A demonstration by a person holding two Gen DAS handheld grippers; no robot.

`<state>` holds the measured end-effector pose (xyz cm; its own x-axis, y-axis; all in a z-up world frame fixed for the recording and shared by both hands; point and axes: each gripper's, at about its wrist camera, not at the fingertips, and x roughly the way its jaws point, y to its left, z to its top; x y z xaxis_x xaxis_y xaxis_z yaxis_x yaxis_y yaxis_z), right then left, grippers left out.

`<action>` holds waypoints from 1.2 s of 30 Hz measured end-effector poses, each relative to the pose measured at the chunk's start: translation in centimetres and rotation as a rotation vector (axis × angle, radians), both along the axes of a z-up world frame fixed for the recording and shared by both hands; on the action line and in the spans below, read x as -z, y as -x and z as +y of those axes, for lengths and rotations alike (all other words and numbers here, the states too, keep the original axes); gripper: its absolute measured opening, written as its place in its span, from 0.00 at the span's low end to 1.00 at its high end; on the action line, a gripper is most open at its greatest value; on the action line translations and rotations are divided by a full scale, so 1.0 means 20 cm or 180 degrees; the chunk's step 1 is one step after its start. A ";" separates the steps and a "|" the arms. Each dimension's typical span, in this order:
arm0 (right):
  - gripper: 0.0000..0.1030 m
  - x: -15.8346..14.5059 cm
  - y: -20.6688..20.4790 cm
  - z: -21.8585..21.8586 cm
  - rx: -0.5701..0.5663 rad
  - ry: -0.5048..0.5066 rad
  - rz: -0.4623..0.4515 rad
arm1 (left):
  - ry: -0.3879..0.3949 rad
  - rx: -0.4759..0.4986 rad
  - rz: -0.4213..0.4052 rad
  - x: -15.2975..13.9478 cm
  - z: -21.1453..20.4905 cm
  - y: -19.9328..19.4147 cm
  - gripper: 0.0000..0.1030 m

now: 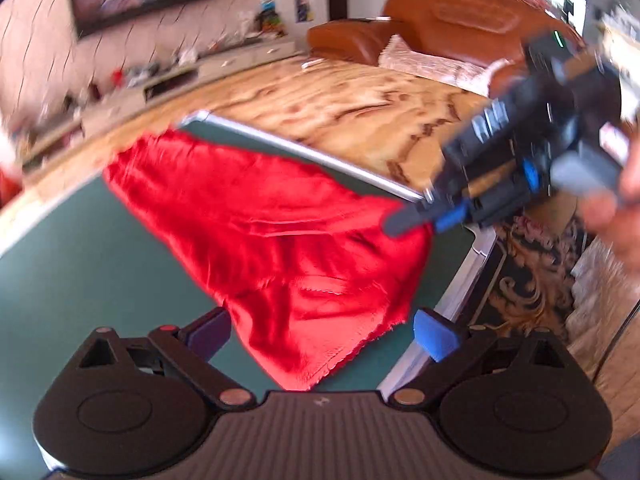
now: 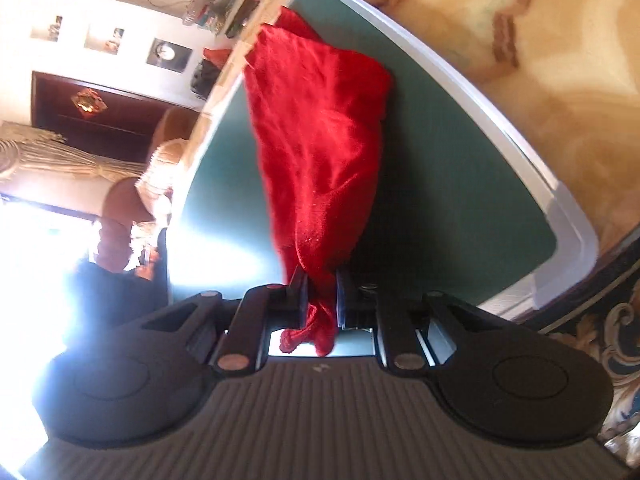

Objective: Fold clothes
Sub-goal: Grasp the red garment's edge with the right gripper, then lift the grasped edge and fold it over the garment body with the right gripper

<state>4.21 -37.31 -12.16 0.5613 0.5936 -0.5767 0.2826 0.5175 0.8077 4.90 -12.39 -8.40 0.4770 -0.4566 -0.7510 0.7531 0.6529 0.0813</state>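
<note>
Left wrist view: the left gripper (image 1: 324,336) stands with its jaws wide apart, nothing pressed between them; the near corner of the red cloth (image 1: 280,232) hangs down between the fingers without touching either pad.
Right wrist view: the right gripper (image 2: 322,292) is pinched narrow on a bunched edge of the red cloth (image 2: 320,140), the fabric squeezed between the two pads and a small tail of it spilling out behind them.
Cloth: one red, slightly shiny garment, lifted at its right side and draped down onto the green table (image 1: 72,272); its far end lies on the table top near the far left corner.
Right gripper from the left view: it (image 1: 416,216) comes in from the right, blurred, its dark finger and blue pad at the right edge of the cloth; a hand (image 1: 616,208) holds it at the frame's right border.
Table: green top with a pale metal rim (image 1: 304,148); the cloth covers its middle, bare green shows to the left and near.
Surroundings: a marbled tan floor (image 1: 352,96) beyond the table, a brown leather sofa (image 1: 440,20) far right, a low white cabinet (image 1: 168,80) along the far left wall, a patterned dark rug (image 1: 532,272) to the right of the table.
Image quality: both views are motion-blurred, the left one most around the right gripper.
</note>
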 end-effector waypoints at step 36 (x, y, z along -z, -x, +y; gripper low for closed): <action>0.71 -0.07 0.22 0.60 -0.2601 0.4482 -0.2848 | 0.0243 -0.0054 0.0110 0.06 -0.02 -0.28 0.11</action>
